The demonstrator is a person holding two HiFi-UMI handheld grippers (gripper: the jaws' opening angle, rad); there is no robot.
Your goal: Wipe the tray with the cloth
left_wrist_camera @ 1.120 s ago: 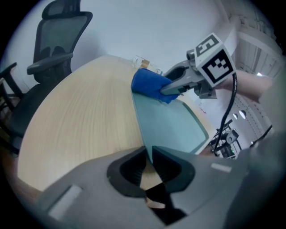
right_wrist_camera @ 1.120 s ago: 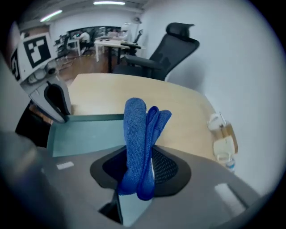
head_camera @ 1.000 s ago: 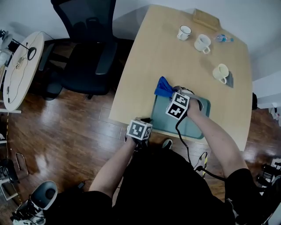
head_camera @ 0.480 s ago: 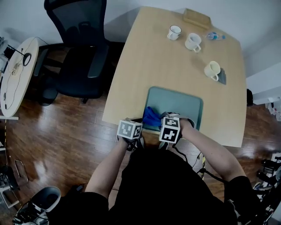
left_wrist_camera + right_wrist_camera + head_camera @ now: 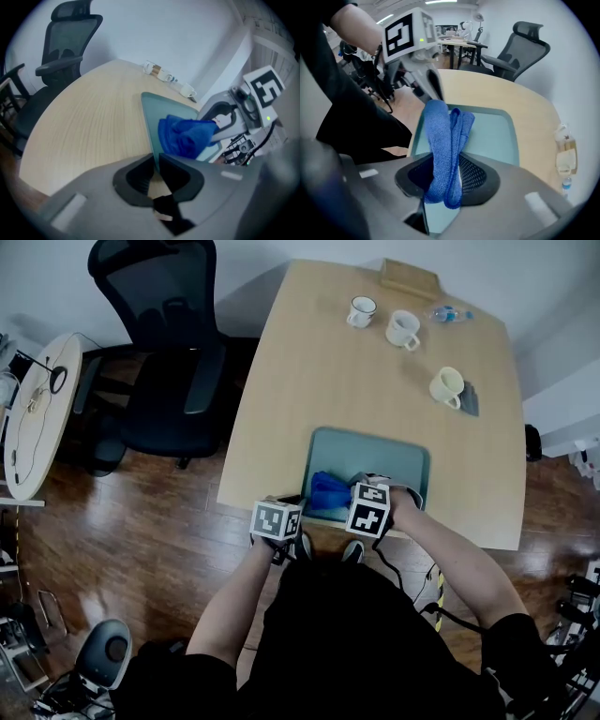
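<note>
A: Down at the tray (image 5: 375,457) now. The left gripper (image 5: 156,164) sits at its near left corner. What are those jaws doing?

B: They're nearly together, with the tray's thin rim pinched between the pads. That corner is clamped.

A: And the right gripper (image 5: 449,171)?

B: It's over the tray's near edge, pointing steeply down, with its jaws closed on the cloth (image 5: 328,491). The blue fabric is folded double and runs straight up through the gap. A short tail hangs out behind the pads.

A: So where's the cloth on the tray?

B: It's bunched on the near left part of the floor, just inside the rim the left gripper holds. From the left gripper view it's a rumpled blue heap sitting on the teal surface, right beside that rim.

A: How close are the two grippers?

B: Close. Their marker cubes are side by side along the tray's near edge, with the cloth between them. The far half of the tray is bare.

A: Anything else around?

B: The tray lies at the near edge of a pale wooden table (image 5: 319,362). Three mugs (image 5: 403,328) stand well beyond its far rim, and a black office chair (image 5: 169,343) is off to its left, on the floor.
</note>
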